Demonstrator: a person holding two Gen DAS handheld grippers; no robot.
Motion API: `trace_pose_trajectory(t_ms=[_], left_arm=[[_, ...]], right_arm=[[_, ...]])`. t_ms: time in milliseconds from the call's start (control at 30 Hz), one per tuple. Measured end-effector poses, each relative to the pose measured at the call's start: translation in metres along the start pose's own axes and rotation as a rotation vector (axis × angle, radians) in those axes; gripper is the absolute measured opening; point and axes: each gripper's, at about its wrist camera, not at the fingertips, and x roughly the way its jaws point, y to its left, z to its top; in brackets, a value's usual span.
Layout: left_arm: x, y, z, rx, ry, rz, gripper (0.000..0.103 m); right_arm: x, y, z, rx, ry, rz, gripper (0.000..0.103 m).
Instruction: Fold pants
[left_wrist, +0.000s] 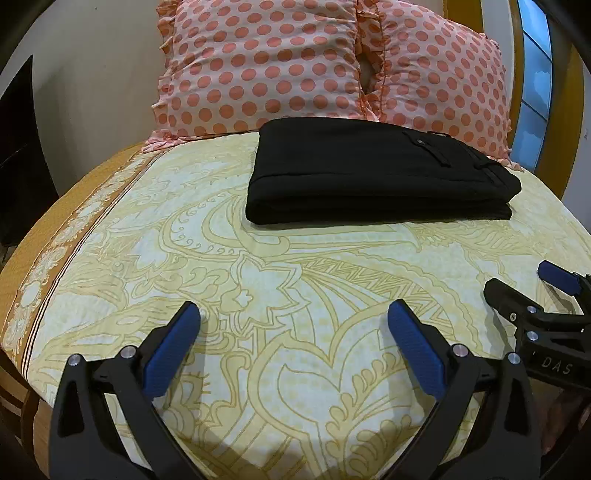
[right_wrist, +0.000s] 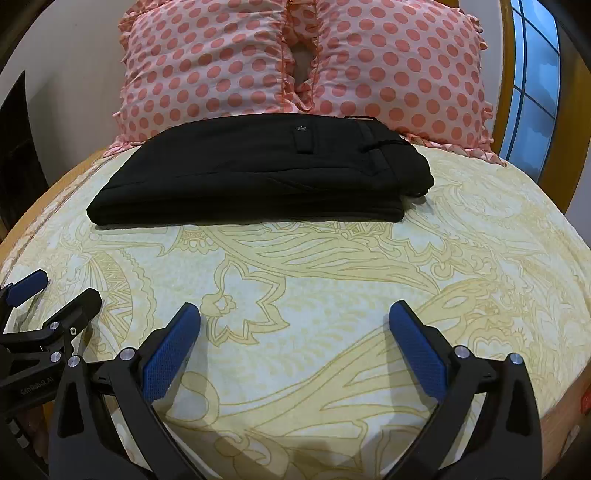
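Hovering nearest, low over the patterned bedsheet (left_wrist: 295, 280): left gripper (left_wrist: 293, 325) and right gripper (right_wrist: 294, 325), both spread wide, gripping nothing. Lying well ahead, apart from both: black pants (right_wrist: 258, 170), already folded into a flat stack, long axis running crosswise, waistband end pointing right. Sitting about equally near each gripper. Leaning beyond, touching the stack: dotted pillows (left_wrist: 332, 62). Hiding underneath: lower layers.

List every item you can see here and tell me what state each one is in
Black pants: folded into a flat stack on the bedsheet.
Polka-dot pillows: propped upright behind the pants.
Bedsheet: spread smooth.
Left gripper: open, empty.
Right gripper: open, empty.
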Motion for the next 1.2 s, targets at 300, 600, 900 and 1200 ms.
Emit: trace_pose_trajectory(t_ms=[300,600,900,1200], left_arm=[[0.0011,-0.0011,-0.0001,0.008,0.003,-0.013,0.101],[0.0011,-0.0019,-0.0006,0.008,0.003,-0.013,0.101],[0.0005,-0.0035,-0.0012,0.01,0.0,-0.015,0.101],[-0.0004,-0.0049,-0.0005,0.01,-0.004,-0.016,0.101]], right_arm=[[0.0,-0.0002,-0.0006,0.002,-0.008,-0.002,0.102],[-0.0003,0.0,-0.0009,0.002,-0.009,-0.003,0.102],[-0.0001,-0.0001,-0.001,0.003,-0.01,-0.003,0.102],[-0.0001,0.0,-0.0011,0.003,-0.011,-0.003,0.102]])
